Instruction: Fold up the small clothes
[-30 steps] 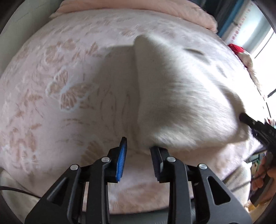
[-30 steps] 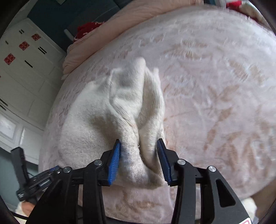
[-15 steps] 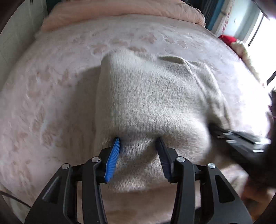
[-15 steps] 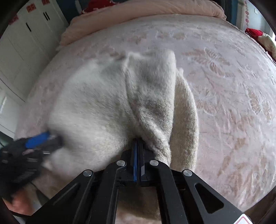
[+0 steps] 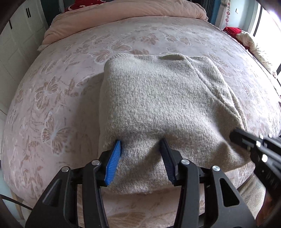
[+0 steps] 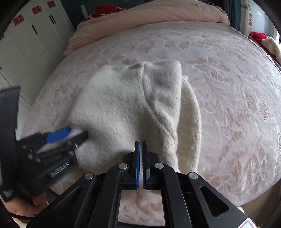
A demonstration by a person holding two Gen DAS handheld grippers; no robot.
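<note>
Knit fabric fills the space between the parted jaws of the left gripper: the near hem of a folded beige sweater bunches up between the blue pad and the dark one. Those jaws have just been opening, and whether the pads press on the wool or merely flank it is hard to tell from this angle; they look released. The right gripper is clenched, its two pads almost meeting, with a thin sliver of pale fabric showing between them, so it appears to be pinching the sweater's near edge. In the left wrist view the right gripper reaches in from the right side and meets the sweater's near right corner.

The sweater lies folded into a rough rectangle on a bed covered by a pink blanket with a butterfly pattern, its neckline on the far side. A folded sleeve forms a ridge along its right side. At the head of the bed sits a rolled peach quilt, and white cupboard doors stand to the left.
</note>
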